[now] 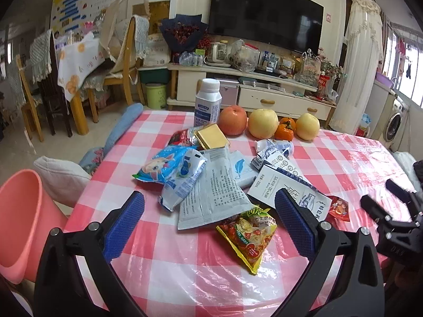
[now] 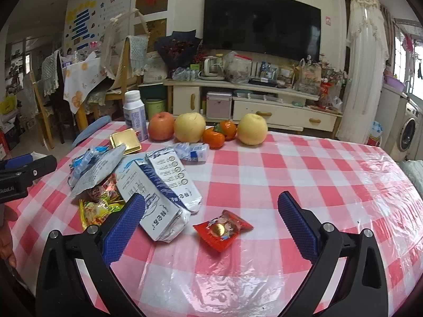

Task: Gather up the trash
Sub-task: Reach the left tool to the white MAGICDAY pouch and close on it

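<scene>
Two grippers are held low over a pink checked tablecloth (image 1: 185,264), both with jaws spread wide and nothing between them.

In the left wrist view, the left gripper (image 1: 210,223) is aimed at a heap of trash: a yellow snack packet (image 1: 249,237) lies just ahead at twelve o'clock, with a grey printed sachet (image 1: 211,192) and a blue cartoon wrapper (image 1: 166,166) beyond it toward eleven. A flattened milk carton (image 1: 288,185) is spread at one o'clock. A pink bin (image 1: 23,211) is seen at nine o'clock beside the table edge, presumably placed there to receive the litter. The fruit (image 1: 261,126) and a white bottle (image 1: 207,103) are lined up along the far edge, apart from the heap, likely not meant for collection.

In the right wrist view, the right gripper (image 2: 211,223) is centred on a red candy wrapper (image 2: 223,229), lying alone at twelve o'clock, seemingly the intended pick. The carton (image 2: 158,192) is at ten o'clock.
</scene>
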A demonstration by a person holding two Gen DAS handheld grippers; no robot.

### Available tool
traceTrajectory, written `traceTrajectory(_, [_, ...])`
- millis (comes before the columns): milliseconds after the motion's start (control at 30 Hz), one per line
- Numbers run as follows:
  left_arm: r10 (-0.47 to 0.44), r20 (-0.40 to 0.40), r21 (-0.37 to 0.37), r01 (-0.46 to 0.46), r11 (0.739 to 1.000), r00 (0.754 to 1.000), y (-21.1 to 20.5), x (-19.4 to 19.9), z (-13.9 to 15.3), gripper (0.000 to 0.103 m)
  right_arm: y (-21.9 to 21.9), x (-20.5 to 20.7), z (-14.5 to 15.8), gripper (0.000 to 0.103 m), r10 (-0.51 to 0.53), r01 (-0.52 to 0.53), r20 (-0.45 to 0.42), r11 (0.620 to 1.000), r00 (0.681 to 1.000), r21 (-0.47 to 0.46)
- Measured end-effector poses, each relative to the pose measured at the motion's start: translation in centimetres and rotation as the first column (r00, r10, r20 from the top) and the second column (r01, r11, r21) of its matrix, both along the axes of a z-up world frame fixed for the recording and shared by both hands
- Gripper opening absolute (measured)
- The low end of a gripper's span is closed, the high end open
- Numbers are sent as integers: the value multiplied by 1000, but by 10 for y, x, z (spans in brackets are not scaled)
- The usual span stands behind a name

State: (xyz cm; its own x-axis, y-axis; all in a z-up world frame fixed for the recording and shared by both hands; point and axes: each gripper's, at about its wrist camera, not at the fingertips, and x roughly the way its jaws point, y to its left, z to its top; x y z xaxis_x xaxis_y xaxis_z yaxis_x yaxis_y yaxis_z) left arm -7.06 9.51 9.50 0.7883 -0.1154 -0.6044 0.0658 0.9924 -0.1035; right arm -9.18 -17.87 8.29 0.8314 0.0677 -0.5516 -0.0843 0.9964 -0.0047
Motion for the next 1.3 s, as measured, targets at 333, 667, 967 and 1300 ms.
traceTrajectory(333, [6, -123, -66, -14, 998, 992, 29, 17, -10, 100, 10, 14, -11, 99, 111, -109, -100, 994, 989, 31])
traceTrajectory(667, [-35, -195, -182, -1, 983, 980, 19, 25, -25, 99, -7, 32, -18, 99, 119, -105, -168, 990, 978, 89])
traceTrajectory(967, [17, -221, -186, -59, 981, 975, 41, 45, -32, 99, -35, 40, -24, 98, 80, -52, -212, 989, 974, 136])
traceTrajectory(1300, [5, -243, -162, -45, 986, 970, 47, 91, -49, 90, -55, 43, -26, 98, 76, -30, -233, 980, 970, 198])
